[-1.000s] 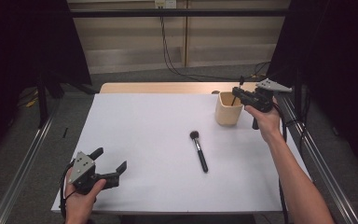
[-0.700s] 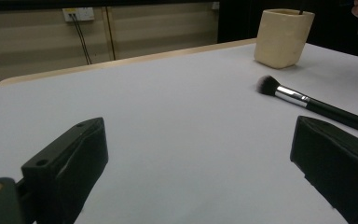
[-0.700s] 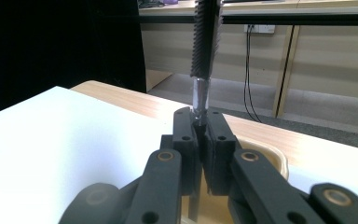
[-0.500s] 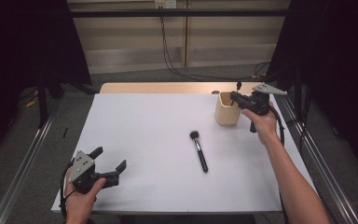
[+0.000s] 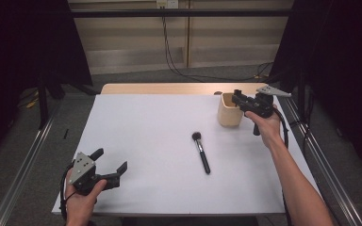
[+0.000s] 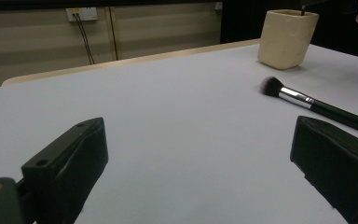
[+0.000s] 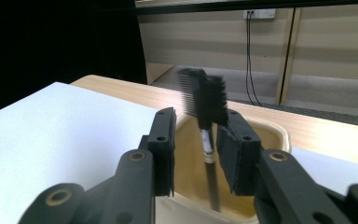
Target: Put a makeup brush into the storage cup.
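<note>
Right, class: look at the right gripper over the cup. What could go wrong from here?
1. The comb-headed tool stands loose in the cup between the right gripper's open jaws, close to one jaw. Pulling away could snag it and flick it out.
2. The jaws hang just above the cup's rim, so a dip might knock the cup over.
3. The makeup brush lies loose on the table, where a sweeping forearm could roll it.

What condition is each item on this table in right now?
Round brush: lying flat on the white table, untouched.
Cup: upright, comb brush standing inside.
Comb brush: between the right tool's parted jaws, ungripped.
Left tool: open, holding nothing, at the near corner.
</note>
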A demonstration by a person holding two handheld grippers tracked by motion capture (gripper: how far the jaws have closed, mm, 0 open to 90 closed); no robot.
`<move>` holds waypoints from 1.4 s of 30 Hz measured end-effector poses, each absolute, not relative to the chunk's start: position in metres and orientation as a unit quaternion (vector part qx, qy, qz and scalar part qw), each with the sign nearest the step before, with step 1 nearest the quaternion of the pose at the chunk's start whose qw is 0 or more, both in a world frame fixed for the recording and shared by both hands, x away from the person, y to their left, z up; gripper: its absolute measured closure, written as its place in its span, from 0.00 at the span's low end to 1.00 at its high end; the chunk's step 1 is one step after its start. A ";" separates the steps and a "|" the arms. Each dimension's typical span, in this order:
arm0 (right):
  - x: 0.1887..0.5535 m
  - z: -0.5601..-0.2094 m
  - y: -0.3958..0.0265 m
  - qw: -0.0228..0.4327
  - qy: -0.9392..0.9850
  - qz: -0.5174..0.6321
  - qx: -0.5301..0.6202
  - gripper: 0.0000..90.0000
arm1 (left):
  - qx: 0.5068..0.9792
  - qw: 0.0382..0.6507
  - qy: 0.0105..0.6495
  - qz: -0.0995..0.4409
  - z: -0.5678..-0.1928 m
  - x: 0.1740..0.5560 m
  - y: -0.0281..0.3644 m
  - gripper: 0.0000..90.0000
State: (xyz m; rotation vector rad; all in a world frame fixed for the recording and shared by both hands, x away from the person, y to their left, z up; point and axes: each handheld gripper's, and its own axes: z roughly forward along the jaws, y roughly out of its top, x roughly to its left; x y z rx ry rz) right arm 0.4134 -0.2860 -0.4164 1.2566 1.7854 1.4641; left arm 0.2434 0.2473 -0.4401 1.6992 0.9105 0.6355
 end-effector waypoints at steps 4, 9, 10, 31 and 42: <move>0.411 -0.415 -0.286 0.253 0.654 0.537 0.468 0.53 | 0.711 0.527 0.381 0.266 -0.440 0.243 0.248 0.04; 0.407 -0.416 -0.287 0.262 0.649 0.529 0.480 0.34 | 0.710 0.529 0.382 0.265 -0.440 0.243 0.248 0.04; 0.406 -0.416 -0.287 0.263 0.649 0.528 0.482 0.31 | 0.709 0.530 0.382 0.265 -0.440 0.243 0.248 0.04; 0.378 -0.412 -0.301 0.259 0.637 0.539 0.487 0.04 | 0.708 0.531 0.382 0.267 -0.439 0.242 0.249 0.04; 0.355 -0.413 -0.304 0.261 0.637 0.551 0.472 0.01 | 0.708 0.531 0.380 0.268 -0.438 0.240 0.252 0.04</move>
